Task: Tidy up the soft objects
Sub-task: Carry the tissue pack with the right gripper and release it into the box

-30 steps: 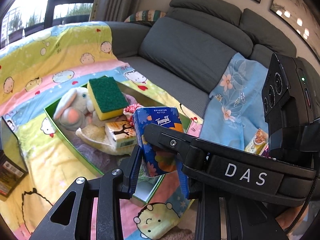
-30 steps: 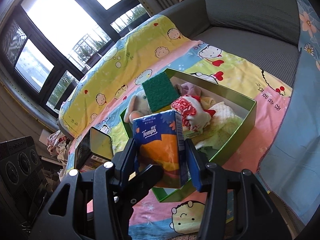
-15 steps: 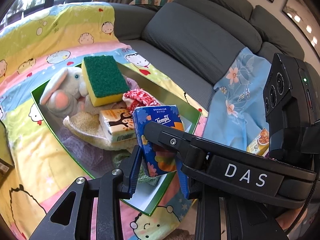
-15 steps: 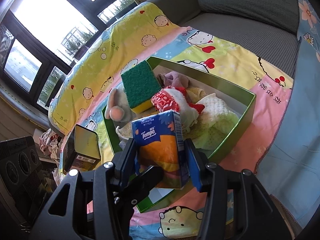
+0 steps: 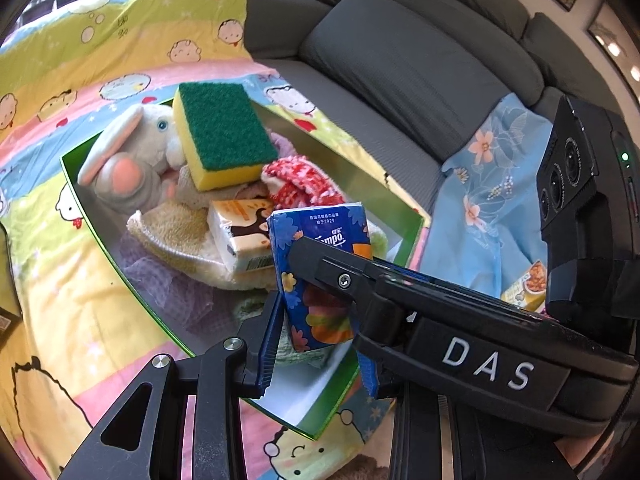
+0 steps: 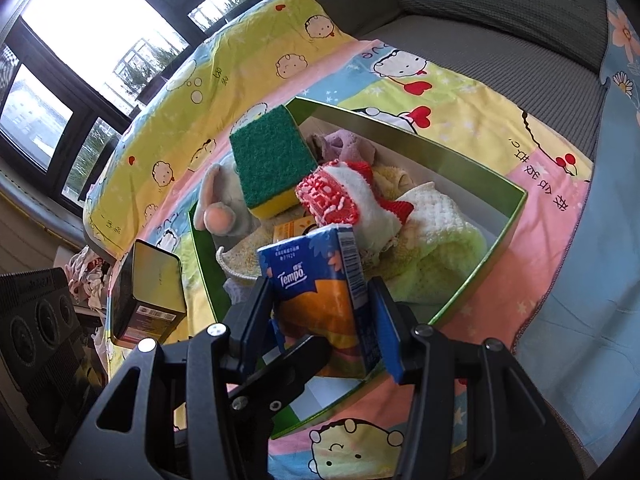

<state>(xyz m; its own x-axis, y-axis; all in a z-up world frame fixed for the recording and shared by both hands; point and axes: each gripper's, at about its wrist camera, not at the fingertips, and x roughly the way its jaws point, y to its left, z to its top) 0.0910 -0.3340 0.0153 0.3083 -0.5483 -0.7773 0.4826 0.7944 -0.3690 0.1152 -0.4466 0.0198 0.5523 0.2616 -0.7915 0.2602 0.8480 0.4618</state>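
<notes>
Both grippers clamp the same tissue pack [image 6: 320,280] — right gripper [image 6: 326,320] across its wide faces, left gripper [image 5: 320,344] across the narrow ones. Pack hangs over the near corner of the green box [image 6: 516,208], just ahead of the fingers. Risks: soft pack buckles if the hands drift apart; an uneven release tips it onto the rim; ahead, the sponge [image 6: 272,164] sits loosely on the pile — a knock could slide it out.

Home living room: grey sofa [image 5: 420,64], windows [image 6: 80,40]
</notes>
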